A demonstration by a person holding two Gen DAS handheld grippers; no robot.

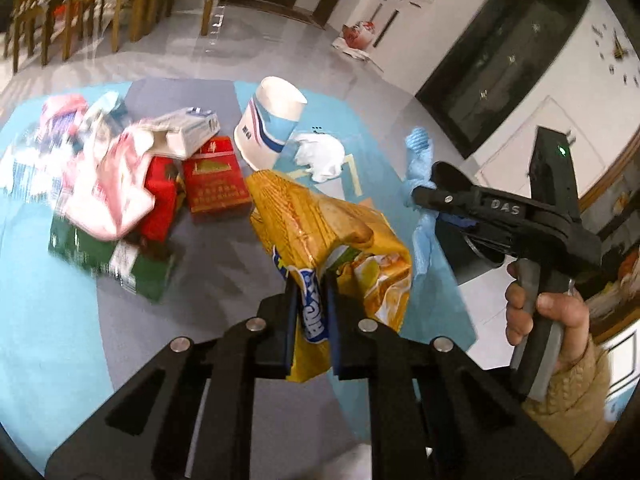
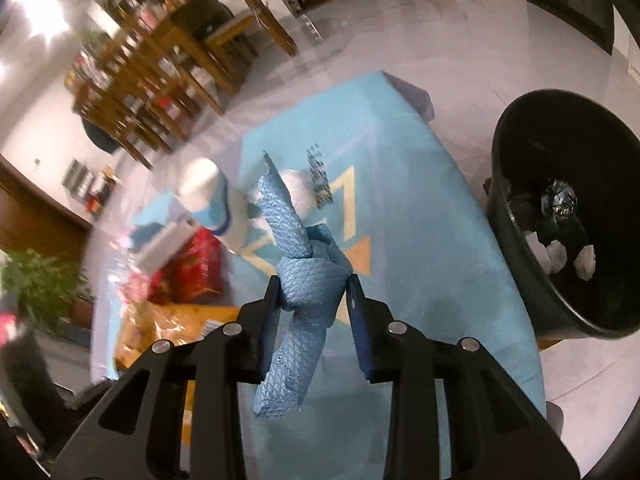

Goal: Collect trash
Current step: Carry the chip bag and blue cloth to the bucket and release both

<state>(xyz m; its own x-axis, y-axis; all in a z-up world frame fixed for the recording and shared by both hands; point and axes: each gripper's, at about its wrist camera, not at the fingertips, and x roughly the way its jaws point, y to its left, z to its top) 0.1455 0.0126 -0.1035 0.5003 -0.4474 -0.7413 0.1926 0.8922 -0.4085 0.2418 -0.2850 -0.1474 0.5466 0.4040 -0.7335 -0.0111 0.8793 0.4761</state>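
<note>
My left gripper (image 1: pixel 312 286) is shut on a crumpled yellow snack bag (image 1: pixel 320 232), held just above the blue and grey mat (image 1: pixel 52 320). My right gripper (image 2: pixel 314 284) is shut on a knotted blue cloth (image 2: pixel 308 280) lifted off the mat (image 2: pixel 420 240); in the left wrist view that right gripper (image 1: pixel 424 196) shows at the right, held by a hand (image 1: pixel 548 312). More trash lies on the mat: a paper cup (image 1: pixel 272 120) on its side, a white crumpled tissue (image 1: pixel 320 156), red packets (image 1: pixel 216 184), a green packet (image 1: pixel 112 260) and pink-white wrappers (image 1: pixel 108 188).
A black bin (image 2: pixel 520 220) stands on the floor right of the mat, with crumpled white papers (image 2: pixel 560 256) inside. Wooden chairs (image 1: pixel 80 8) and a table stand beyond the mat. A dark cabinet (image 1: pixel 500 52) lines the far wall, and a potted plant (image 2: pixel 36 288) stands at the left.
</note>
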